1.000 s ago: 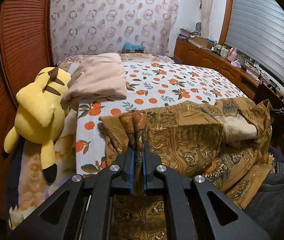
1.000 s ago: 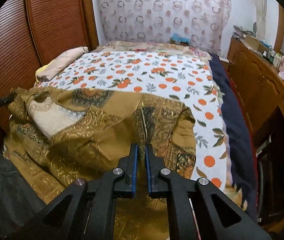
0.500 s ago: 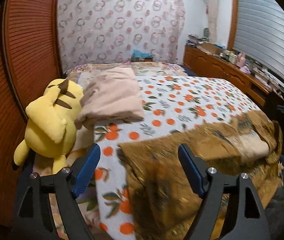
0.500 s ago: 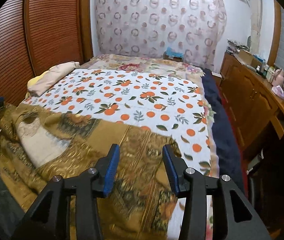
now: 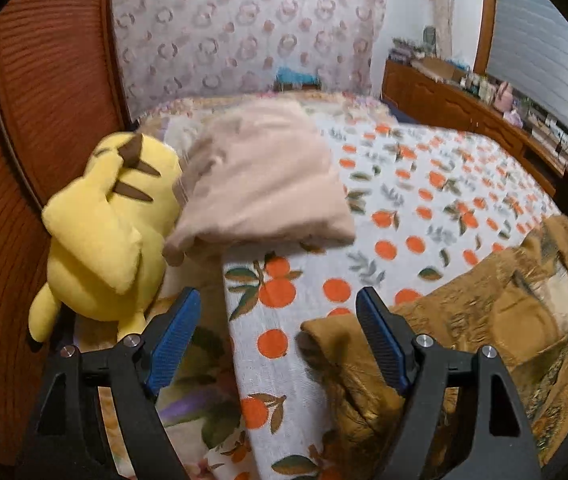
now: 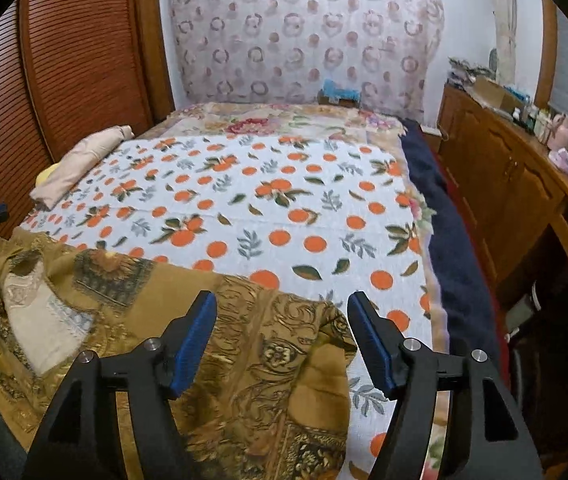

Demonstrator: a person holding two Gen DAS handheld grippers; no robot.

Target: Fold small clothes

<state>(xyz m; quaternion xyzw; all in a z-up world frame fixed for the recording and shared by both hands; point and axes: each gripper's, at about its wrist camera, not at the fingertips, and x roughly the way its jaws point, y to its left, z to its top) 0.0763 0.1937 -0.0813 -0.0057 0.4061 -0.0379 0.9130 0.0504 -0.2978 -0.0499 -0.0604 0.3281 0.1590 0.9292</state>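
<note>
While both your claws hang over the near edge of the bed (image 6: 284,208), neither one has hold of anything. Your left claw (image 5: 275,336) is spread wide, blue pads far apart, with just the orange-print sheet (image 5: 424,208) showing in the gap. Your right claw (image 6: 281,340) is wide open too, and empty.

The garment (image 6: 155,320), that gold-brown patterned thing, lies rumpled across the near end of the bed on top of the sheet. In the right view it fills the lower left, with a pale lining patch on its left part, and its right edge sits between your open fingers. In the left view the same garment (image 5: 484,320) bunches up at lower right, one corner poking in just beside the right pad.

Over on the left side there's a yellow plush (image 5: 103,232) leaning against a folded beige cloth (image 5: 263,184). The plush looks a bit blurry. A wooden dresser (image 6: 504,176) runs along the right wall.
</note>
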